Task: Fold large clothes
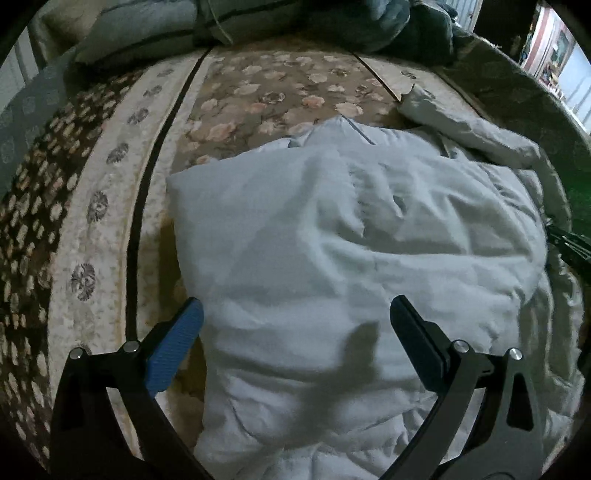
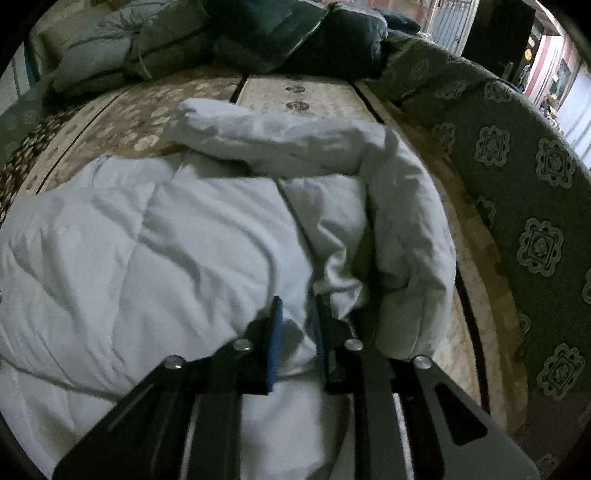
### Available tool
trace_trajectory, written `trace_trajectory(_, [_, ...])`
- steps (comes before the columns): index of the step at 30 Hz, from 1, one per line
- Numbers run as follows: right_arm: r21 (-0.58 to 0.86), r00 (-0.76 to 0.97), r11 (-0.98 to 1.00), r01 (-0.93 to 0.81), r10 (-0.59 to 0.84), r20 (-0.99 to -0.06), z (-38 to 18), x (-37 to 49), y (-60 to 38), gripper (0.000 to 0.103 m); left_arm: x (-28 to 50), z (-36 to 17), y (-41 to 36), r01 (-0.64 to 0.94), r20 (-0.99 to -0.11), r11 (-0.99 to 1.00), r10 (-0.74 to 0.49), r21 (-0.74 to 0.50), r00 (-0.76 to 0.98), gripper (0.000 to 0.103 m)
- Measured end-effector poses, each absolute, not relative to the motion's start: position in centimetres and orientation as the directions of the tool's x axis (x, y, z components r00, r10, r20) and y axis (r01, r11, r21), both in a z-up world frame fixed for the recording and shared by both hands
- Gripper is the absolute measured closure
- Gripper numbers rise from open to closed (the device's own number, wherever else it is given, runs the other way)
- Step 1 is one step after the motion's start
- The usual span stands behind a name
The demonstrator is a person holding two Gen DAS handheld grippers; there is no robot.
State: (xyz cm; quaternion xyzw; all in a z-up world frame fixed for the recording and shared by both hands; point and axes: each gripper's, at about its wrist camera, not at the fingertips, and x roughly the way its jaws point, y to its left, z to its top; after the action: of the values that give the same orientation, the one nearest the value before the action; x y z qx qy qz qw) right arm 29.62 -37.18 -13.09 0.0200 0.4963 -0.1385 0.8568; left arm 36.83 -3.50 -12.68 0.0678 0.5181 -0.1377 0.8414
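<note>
White padded garment (image 1: 332, 240) lies rumpled on floral bedcover (image 1: 258, 96). Left gripper (image 1: 295, 314) jaws wide apart, empty, above garment. Right gripper (image 2: 297, 317) jaws nearly closed, pinching garment fold.

We see left claw (image 1: 295, 314): black angular arms, silver round screws, ribbed blue pads. Right claw (image 2: 297, 314): same black frame, slotted cutouts, blue pads.

1 white padded jacket (image 1: 351, 258) lies on 1 floral bedspread (image 1: 258, 96), with 2 grippers over it: the left gripper (image 1: 295, 332) and the right gripper (image 2: 297, 332). At least 3 cushions (image 2: 258, 33) line the far edge.
</note>
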Motion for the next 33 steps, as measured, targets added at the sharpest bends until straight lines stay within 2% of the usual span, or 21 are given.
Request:
trace_trajectory(7, [-0.164,0.418,0.968,0.187,-0.230,-0.879,-16.4,31.4,-37.9,0.078,37.4,-14.5,-5.0,0.306,-0.899,0.951,-0.097,0.043,0.427,0.003])
trace_trajectory(10, [-0.160,0.399,0.968,0.191,-0.226,-0.889,-15.7,32.0,-37.9,0.078,37.4,-14.1,-5.1,0.314,-0.893,0.948,-0.101,0.047,0.438,0.003])
trace_trajectory(12, [-0.171,0.423,0.971,0.170,-0.228,-0.877,-14.2,32.0,-37.5,0.074,37.5,-13.9,-5.1,0.308,-0.887,0.950,-0.103,0.046,0.450,0.003])
trace_trajectory(14, [-0.186,0.449,0.968,0.170,-0.244,-0.859,-12.5,32.2,-37.6,0.052,37.8,-13.7,-4.9,0.283,-0.876,0.957,-0.087,0.058,0.475,0.003])
trace_trajectory(16, [-0.211,0.483,0.959,0.192,-0.279,-0.830,-10.3,33.1,-38.1,0.040,37.9,-13.4,-4.9,0.278,-0.866,0.958,-0.076,0.074,0.493,0.003])
trace_trajectory(18, [-0.237,0.493,0.948,0.211,-0.312,-0.812,-8.7,34.7,-38.9,0.036,37.9,-13.4,-4.9,0.280,-0.863,0.957,-0.079,0.074,0.498,0.003])
trace_trajectory(20, [-0.284,0.482,0.933,0.223,-0.359,-0.800,-7.9,36.9,-40.0,0.018,38.1,-13.4,-4.9,0.277,-0.862,0.958,-0.079,0.073,0.500,0.003])
trace_trajectory(23, [-0.365,0.423,0.900,0.236,-0.434,-0.796,-8.3,40.4,-42.2,0.013,38.2,-13.6,-4.8,0.280,-0.866,0.957,-0.080,0.071,0.494,0.003])
trace_trajectory(25, [-0.366,0.328,0.897,0.249,-0.434,-0.839,-10.2,42.4,-44.4,0.013,38.2,-13.7,-4.8,0.283,-0.867,0.957,-0.089,0.063,0.491,0.003])
trace_trajectory(27, [-0.337,0.287,0.906,0.258,-0.404,-0.868,-11.9,43.3,-46.0,0.020,38.5,-14.1,-5.1,0.288,-0.868,0.956,-0.095,0.058,0.488,0.003])
trace_trajectory(28, [-0.295,0.290,0.919,0.262,-0.366,-0.884,-12.3,43.3,-46.7,0.050,38.6,-14.3,-5.1,0.288,-0.867,0.956,-0.098,0.054,0.488,0.003])
trace_trajectory(29, [-0.232,0.293,0.934,0.271,-0.309,-0.905,-12.5,43.3,-47.2,0.070,38.7,-14.4,-5.1,0.290,-0.868,0.956,-0.104,0.047,0.485,0.003])
trace_trajectory(30, [-0.188,0.298,0.934,0.305,-0.281,-0.912,-12.3,42.9,-47.7,0.080,38.8,-14.5,-5.0,0.289,-0.870,0.956,-0.111,0.038,0.480,0.003])
trace_trajectory(31, [-0.238,0.298,0.916,0.324,-0.338,-0.893,-12.0,42.4,-47.5,0.087,39.0,-14.6,-4.9,0.282,-0.874,0.959,-0.120,0.020,0.471,0.008])
trace_trajectory(32, [-0.333,0.302,0.885,0.325,-0.431,-0.850,-11.3,41.7,-46.9,0.088,39.1,-14.5,-4.7,0.277,-0.876,0.961,-0.140,-0.008,0.462,0.023])
trace_trajectory(33, [-0.357,0.316,0.875,0.326,-0.457,-0.831,-11.0,41.0,-46.6,0.089,39.1,-14.4,-4.5,0.273,-0.876,0.961,-0.159,-0.033,0.455,0.032])
